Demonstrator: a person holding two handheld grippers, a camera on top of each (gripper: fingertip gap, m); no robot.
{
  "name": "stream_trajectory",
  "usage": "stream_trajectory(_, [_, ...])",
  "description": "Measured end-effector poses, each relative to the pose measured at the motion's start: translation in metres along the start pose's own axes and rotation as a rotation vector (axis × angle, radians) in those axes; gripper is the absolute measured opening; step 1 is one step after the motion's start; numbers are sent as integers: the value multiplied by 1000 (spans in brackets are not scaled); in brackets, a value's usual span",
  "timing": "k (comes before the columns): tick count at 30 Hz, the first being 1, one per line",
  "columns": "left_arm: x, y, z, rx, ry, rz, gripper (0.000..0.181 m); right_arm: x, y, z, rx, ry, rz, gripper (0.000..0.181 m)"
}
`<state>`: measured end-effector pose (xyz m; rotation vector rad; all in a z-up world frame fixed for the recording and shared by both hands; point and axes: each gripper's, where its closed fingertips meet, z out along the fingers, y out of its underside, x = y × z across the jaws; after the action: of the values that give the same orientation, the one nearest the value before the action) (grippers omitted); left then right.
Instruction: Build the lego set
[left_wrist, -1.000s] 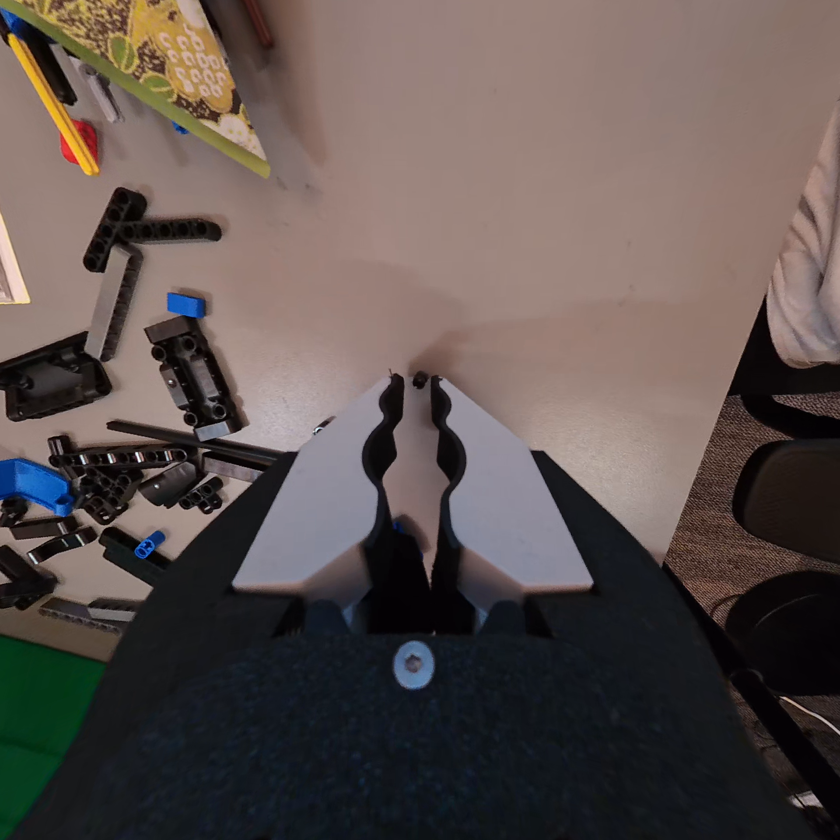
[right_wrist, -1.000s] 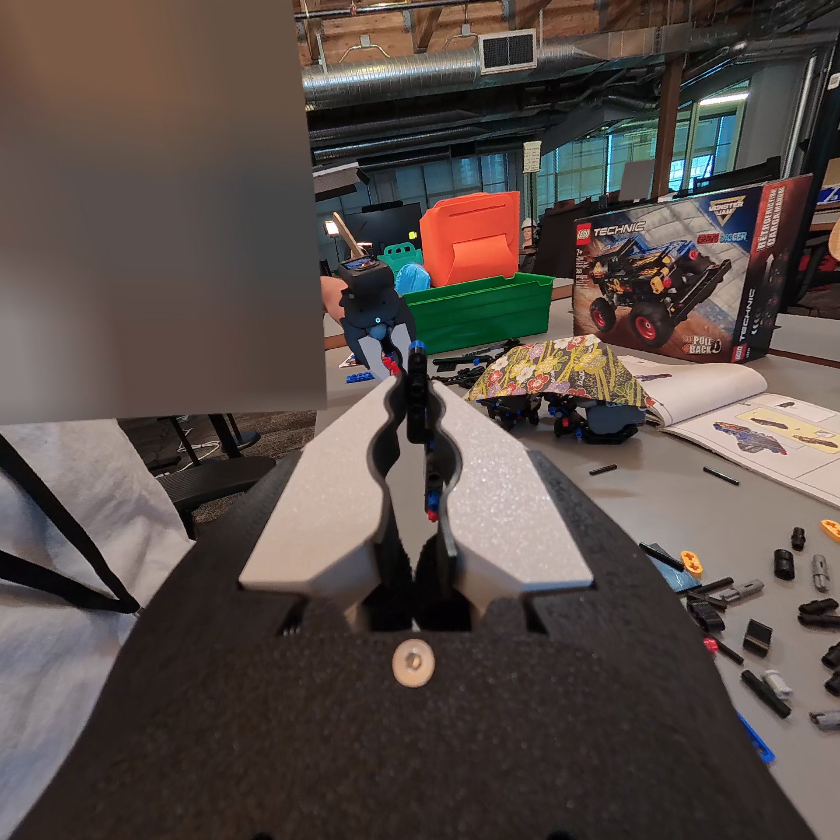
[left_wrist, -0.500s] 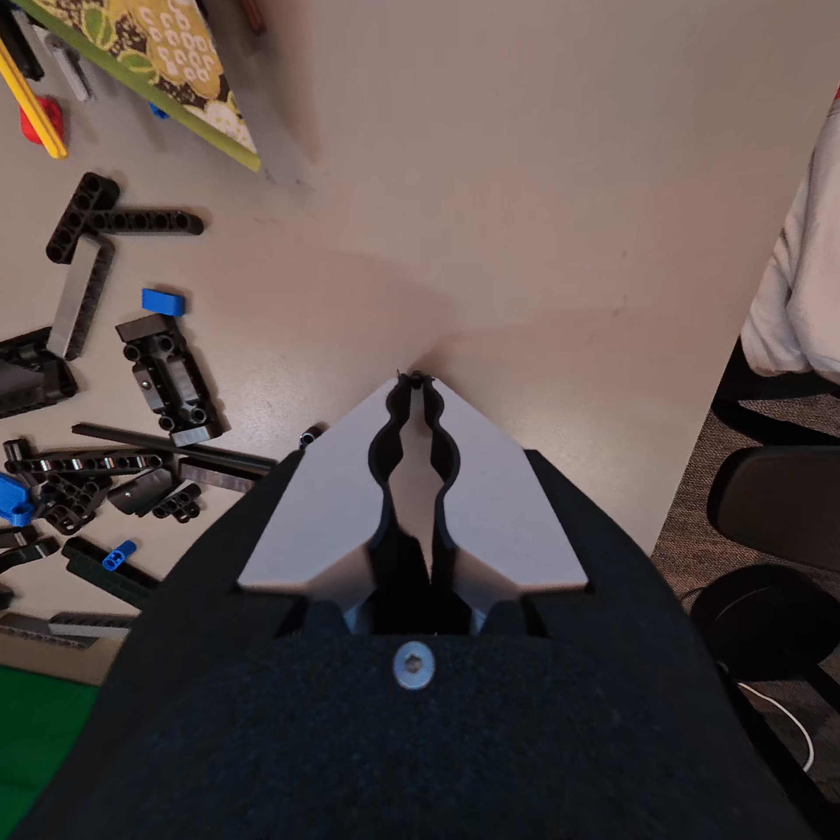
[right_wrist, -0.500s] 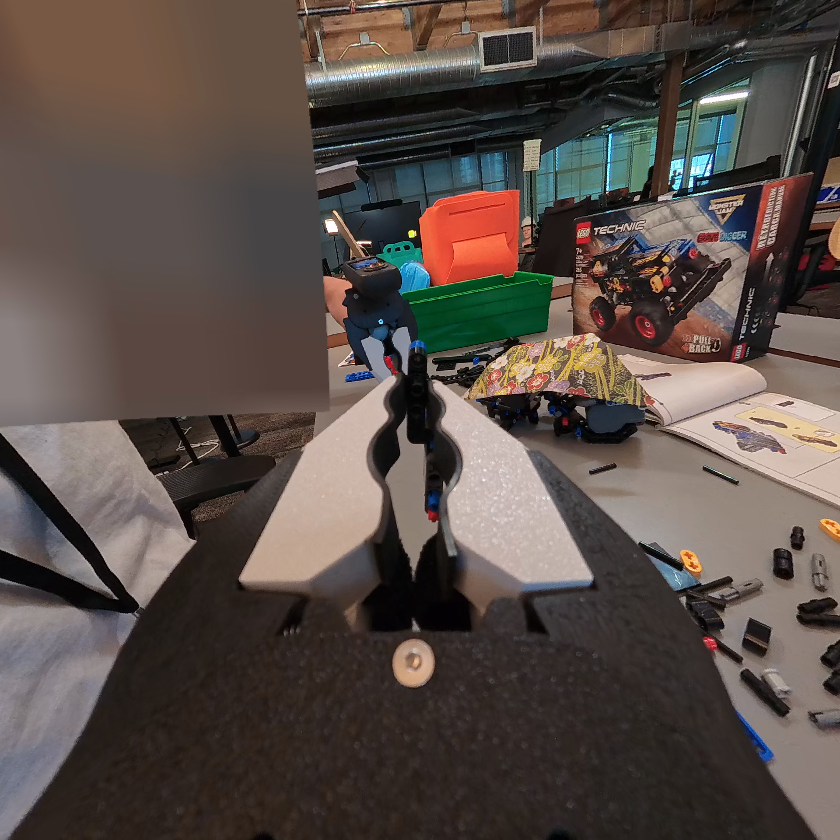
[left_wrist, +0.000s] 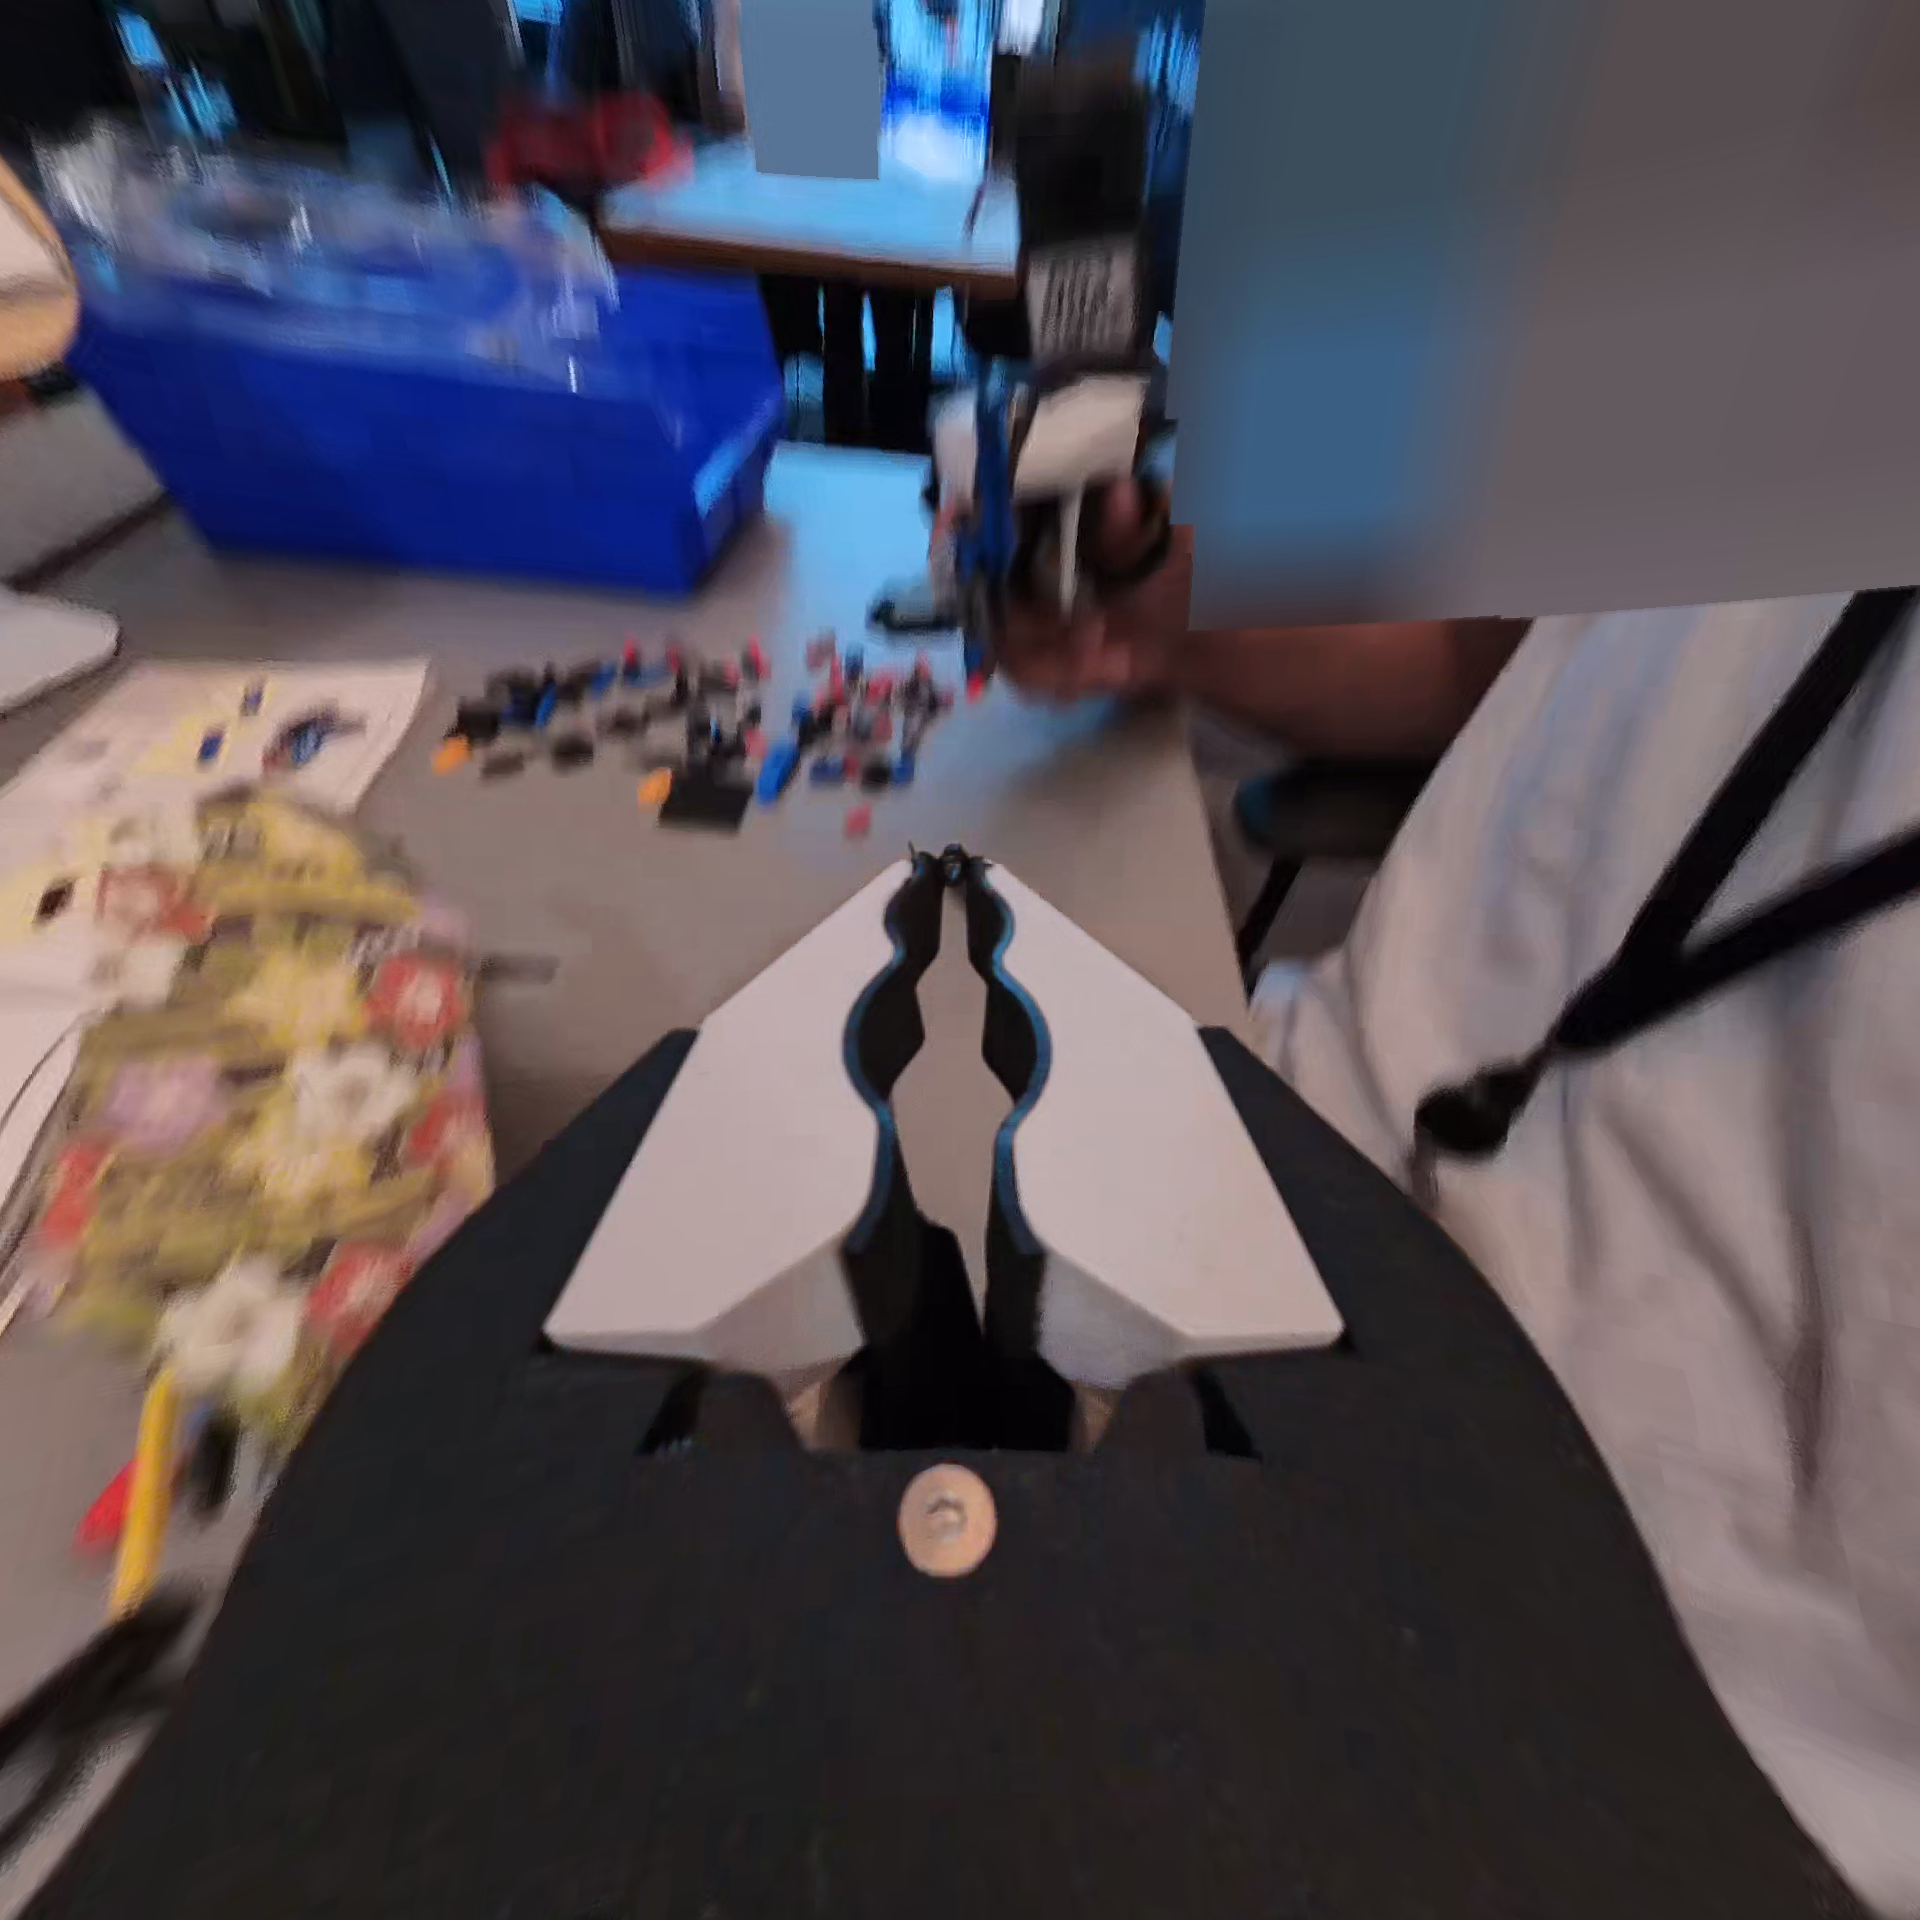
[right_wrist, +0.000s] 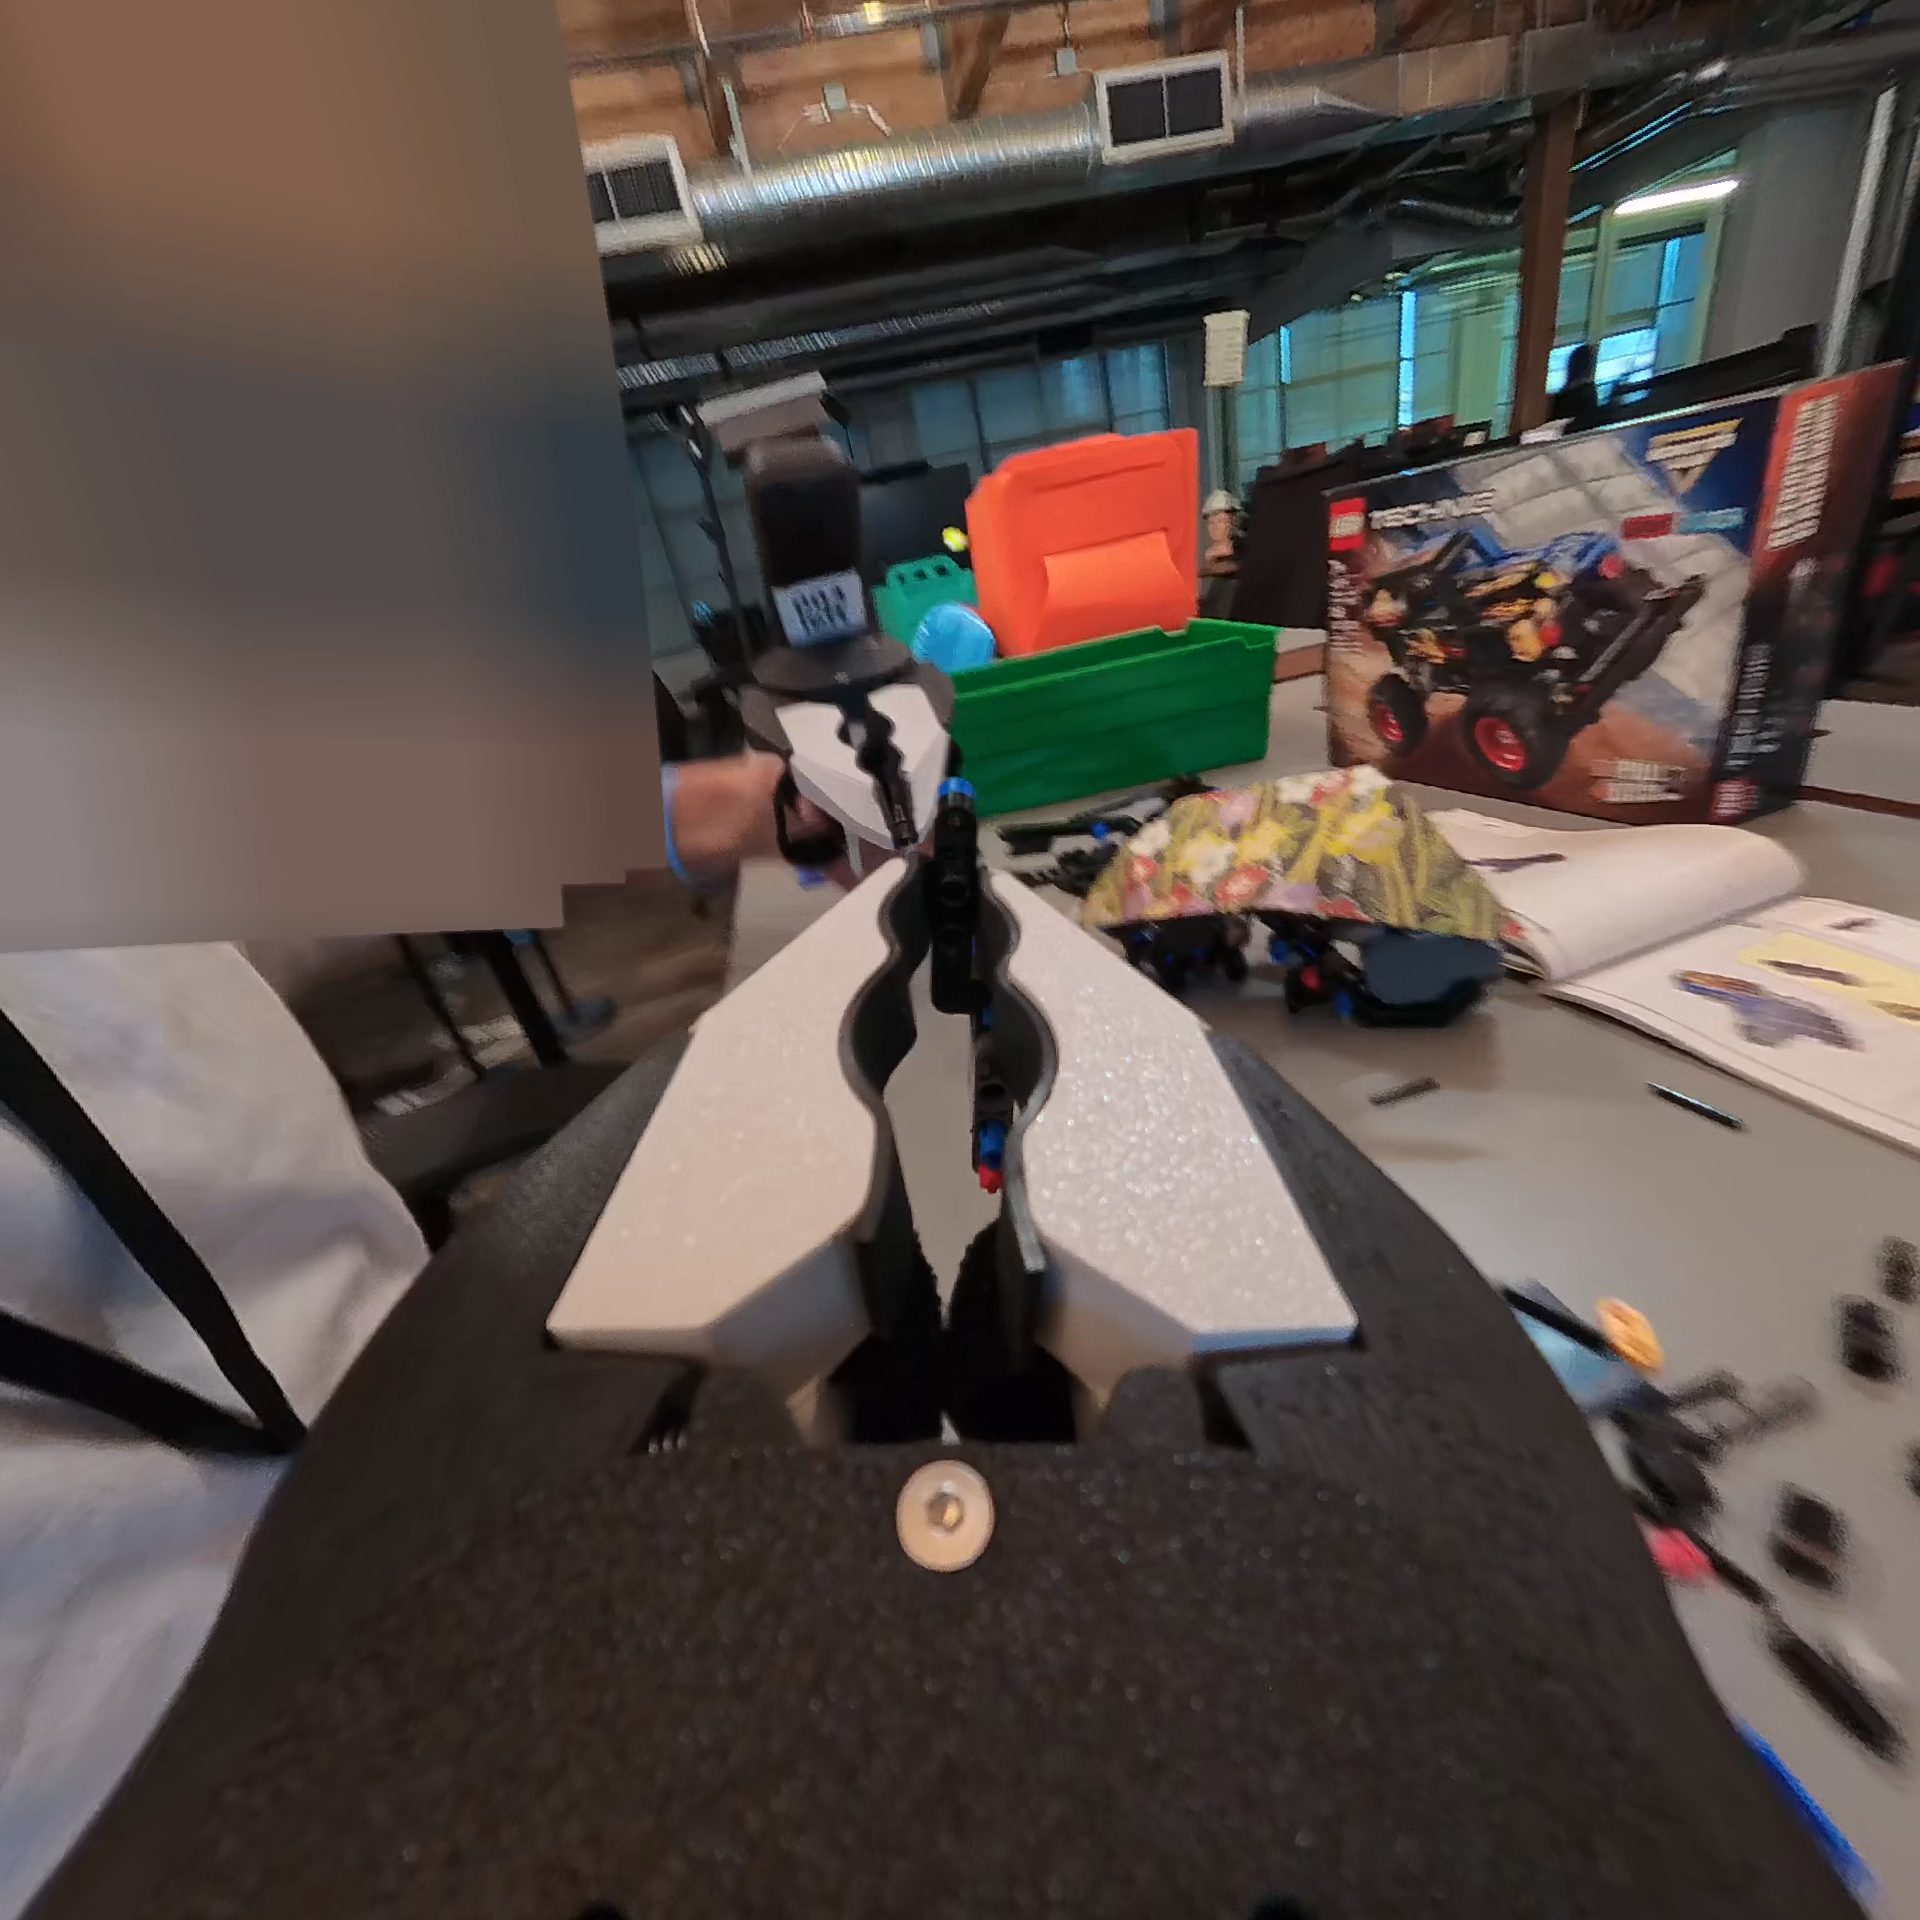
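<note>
My right gripper (right_wrist: 951, 883) is shut on a black lego beam (right_wrist: 954, 935) with blue pins and holds it upright above the table edge. My left gripper (left_wrist: 948, 871) is shut on a small black pin (left_wrist: 948, 860) at its tips. In the right wrist view the left gripper (right_wrist: 900, 829) is lifted and points down, its tips just left of the beam's top. In the blurred left wrist view the right gripper (left_wrist: 1003, 520) shows far off with the beam.
A floral cloth (right_wrist: 1288, 862) covers a partly built model beside the open instruction booklet (right_wrist: 1683, 935). The lego box (right_wrist: 1558, 603) and a green bin (right_wrist: 1112, 717) stand behind. Loose parts (right_wrist: 1787, 1475) lie at right. A blue bin (left_wrist: 416, 416) stands far off. A person sits at the table edge. One gripper's finger ends stand about 12 centimeters off the other's.
My left gripper closed on the small pin on the table, lifted it and swung up toward the right gripper. The right gripper still holds the beam, nearly still.
</note>
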<state>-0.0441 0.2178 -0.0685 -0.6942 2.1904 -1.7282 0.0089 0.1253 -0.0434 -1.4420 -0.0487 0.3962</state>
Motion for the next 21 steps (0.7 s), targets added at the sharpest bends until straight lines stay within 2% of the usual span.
stream_trajectory(3, [1, -37, 31, 188, 84, -69, 3, 0, -10, 17, 55, -77, 129, 6])
stream_trajectory(6, [-11, -54, 49, 255, 115, -60, 2, 6, -15, 28, 97, -140, 265, 6])
stream_trajectory(8, [-21, -51, 56, 234, 75, 25, 3, 12, -15, 32, 117, -171, 363, 6])
stream_trajectory(12, [-25, -47, 55, 253, 88, 46, 3, 14, -4, 38, 103, -208, 487, 6])
stream_trajectory(14, [-22, -45, 53, 256, 110, 56, 2, 14, 0, 43, 97, -211, 509, 6])
stream_trajectory(21, [-22, -37, 49, 247, 54, 89, 2, 11, 11, 56, 38, -191, 481, 6])
